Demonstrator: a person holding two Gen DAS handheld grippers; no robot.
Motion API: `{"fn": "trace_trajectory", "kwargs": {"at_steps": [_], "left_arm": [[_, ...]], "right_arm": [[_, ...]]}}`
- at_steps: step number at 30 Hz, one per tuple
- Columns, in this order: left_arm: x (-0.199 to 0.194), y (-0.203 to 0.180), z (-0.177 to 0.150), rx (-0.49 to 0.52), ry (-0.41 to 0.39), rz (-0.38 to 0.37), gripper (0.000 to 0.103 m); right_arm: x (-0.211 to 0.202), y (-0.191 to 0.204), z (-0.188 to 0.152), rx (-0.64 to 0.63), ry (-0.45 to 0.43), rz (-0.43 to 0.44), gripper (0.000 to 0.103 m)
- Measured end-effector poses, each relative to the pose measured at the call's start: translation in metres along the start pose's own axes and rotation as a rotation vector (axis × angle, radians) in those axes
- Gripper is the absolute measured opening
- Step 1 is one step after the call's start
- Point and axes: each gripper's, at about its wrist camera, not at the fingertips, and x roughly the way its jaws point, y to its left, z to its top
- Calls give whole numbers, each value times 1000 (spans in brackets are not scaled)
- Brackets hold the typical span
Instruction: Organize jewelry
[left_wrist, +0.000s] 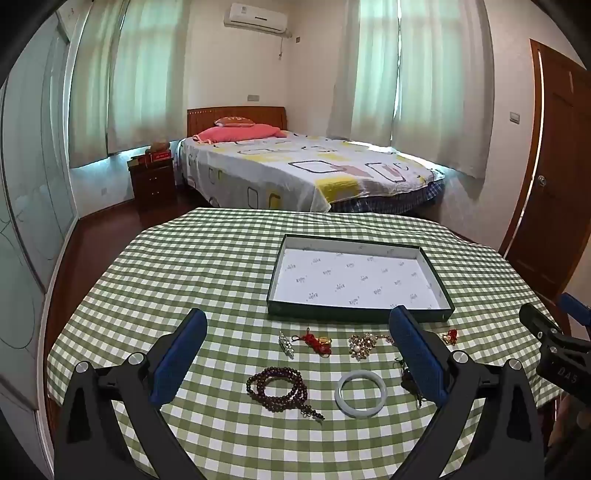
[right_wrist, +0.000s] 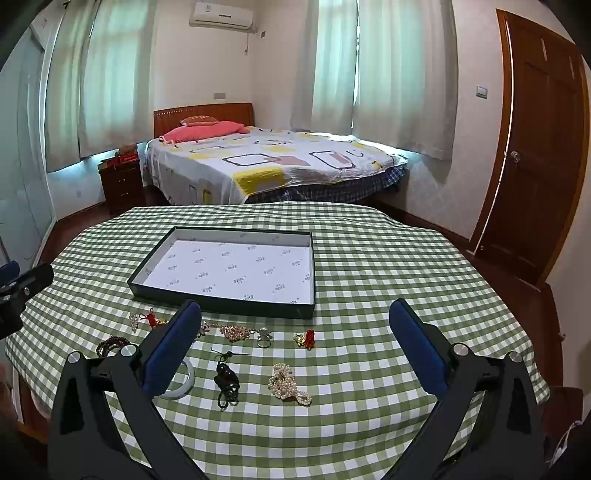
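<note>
Left gripper (left_wrist: 297, 345) and right gripper (right_wrist: 295, 338): jaws fully apart, nothing held, above surface (left_wrist: 221, 258). Jewelry, e.g. beads (left_wrist: 277, 386), bangle (left_wrist: 360, 392), pearls (right_wrist: 289, 384), lies near tray (left_wrist: 360, 317).

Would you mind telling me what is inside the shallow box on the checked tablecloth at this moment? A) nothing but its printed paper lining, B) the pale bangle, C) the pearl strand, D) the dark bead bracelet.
A: the box shows only its printed white lining, while the bangle, bead bracelet and pearl strand all lie on the tablecloth in front of it.
</note>
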Motion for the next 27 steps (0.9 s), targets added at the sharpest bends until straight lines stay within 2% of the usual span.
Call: {"fn": "trace_trajectory", "kwargs": {"at_steps": [8,10,27], "left_arm": [[-5,-4,0,19,-19,4,96],[-3,3,-4,1,-1,2,96],[-4,1,0,1,-2,12,96]], "right_arm": [[0,-1,0,12,-7,9,99],[1,-1,0,13,-9,9,99],[-5,-2,2,15,-15,5,99]]}}
